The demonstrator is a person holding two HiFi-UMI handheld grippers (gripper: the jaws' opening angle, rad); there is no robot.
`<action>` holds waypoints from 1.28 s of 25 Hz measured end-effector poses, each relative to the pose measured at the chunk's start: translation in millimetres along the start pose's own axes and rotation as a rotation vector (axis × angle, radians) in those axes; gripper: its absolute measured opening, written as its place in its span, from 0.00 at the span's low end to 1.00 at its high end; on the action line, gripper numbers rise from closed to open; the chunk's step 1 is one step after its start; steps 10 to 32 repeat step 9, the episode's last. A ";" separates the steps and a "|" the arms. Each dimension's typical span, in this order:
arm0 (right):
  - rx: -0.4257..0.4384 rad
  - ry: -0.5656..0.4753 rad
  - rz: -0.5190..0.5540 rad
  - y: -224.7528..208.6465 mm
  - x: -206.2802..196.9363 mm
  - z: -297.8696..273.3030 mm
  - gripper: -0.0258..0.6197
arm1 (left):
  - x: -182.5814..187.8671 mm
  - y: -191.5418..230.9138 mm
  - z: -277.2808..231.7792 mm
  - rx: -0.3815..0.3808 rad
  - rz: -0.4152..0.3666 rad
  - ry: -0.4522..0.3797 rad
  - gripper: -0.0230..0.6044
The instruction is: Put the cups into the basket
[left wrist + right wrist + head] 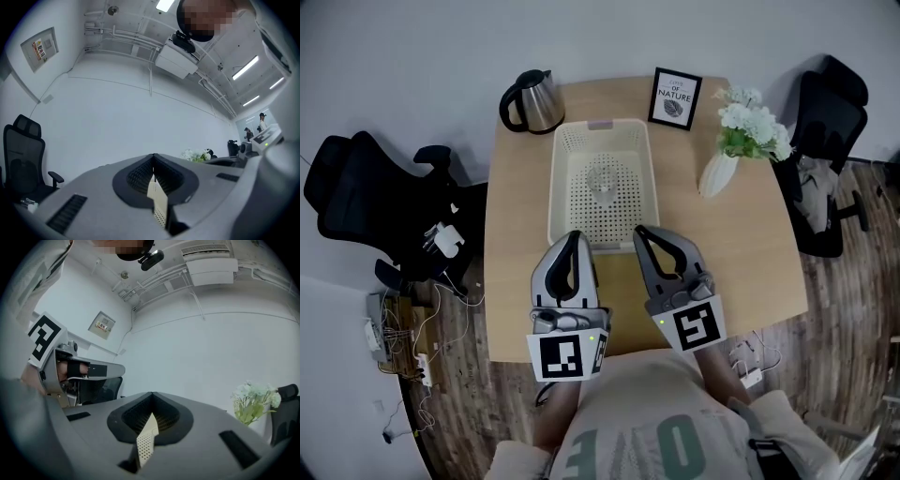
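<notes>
Clear glass cup (605, 183) rests inside the cream perforated basket (560, 187).

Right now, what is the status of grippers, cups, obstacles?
Left gripper shut, empty. Right gripper shut, empty. Clear cup in basket. No obstacle seen.

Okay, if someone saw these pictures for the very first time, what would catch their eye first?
A cream perforated basket sits in the middle of the wooden table with a clear cup inside. At its near rim the left hand-held gripper and right hand-held gripper point side by side, jaws shut and empty. Along the far edge stand a steel kettle, a framed print and a vase of white flowers.
</notes>
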State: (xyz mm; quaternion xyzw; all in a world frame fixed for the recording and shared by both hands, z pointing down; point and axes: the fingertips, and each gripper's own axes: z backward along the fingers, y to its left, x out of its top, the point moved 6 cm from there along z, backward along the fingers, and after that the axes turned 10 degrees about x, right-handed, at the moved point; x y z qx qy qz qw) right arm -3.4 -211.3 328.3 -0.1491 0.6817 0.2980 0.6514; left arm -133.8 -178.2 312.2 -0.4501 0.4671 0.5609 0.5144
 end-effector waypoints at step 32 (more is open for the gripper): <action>0.010 -0.006 0.006 -6.9 1.0 -8.0 0.04 | -6.3 -0.2 -11.2 -0.001 0.016 0.023 0.05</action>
